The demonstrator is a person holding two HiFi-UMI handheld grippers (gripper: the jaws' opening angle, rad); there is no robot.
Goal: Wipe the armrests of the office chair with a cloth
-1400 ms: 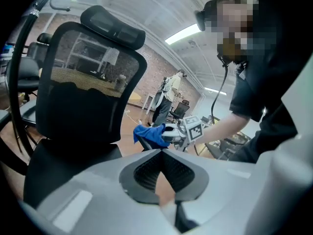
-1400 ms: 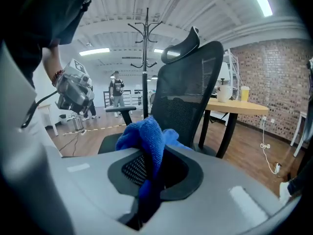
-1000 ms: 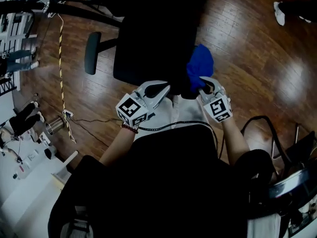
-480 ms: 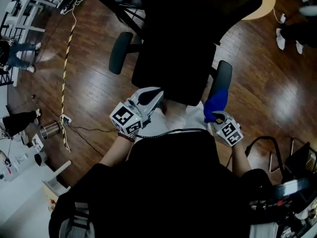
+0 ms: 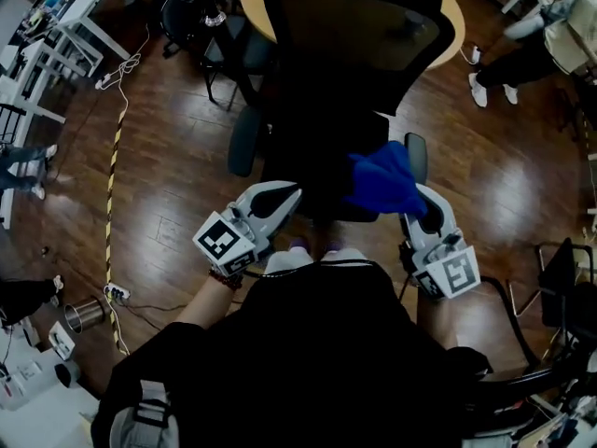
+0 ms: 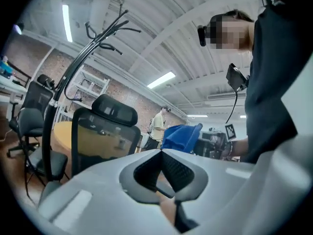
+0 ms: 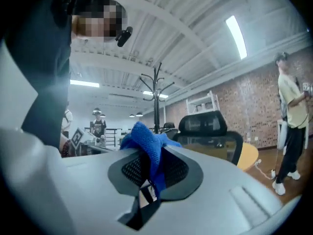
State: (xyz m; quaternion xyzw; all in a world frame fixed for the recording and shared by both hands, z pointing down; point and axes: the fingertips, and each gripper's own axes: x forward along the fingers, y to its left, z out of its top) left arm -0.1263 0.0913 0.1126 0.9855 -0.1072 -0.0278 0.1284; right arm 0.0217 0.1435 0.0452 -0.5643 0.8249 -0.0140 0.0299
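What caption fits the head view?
Right hand-held gripper holds a blue cloth near an armrest of the office chair; left hand-held gripper shut, empty.

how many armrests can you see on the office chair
2. One armrest at the left in the head view, uncovered; the other armrest at the right, partly behind the blue cloth.

Left gripper [image 5: 284, 196]: jaws together, nothing between them. Right gripper [image 5: 424, 203]: jaws pinched on blue cloth [image 5: 381, 180]. Both point forward, side by side.
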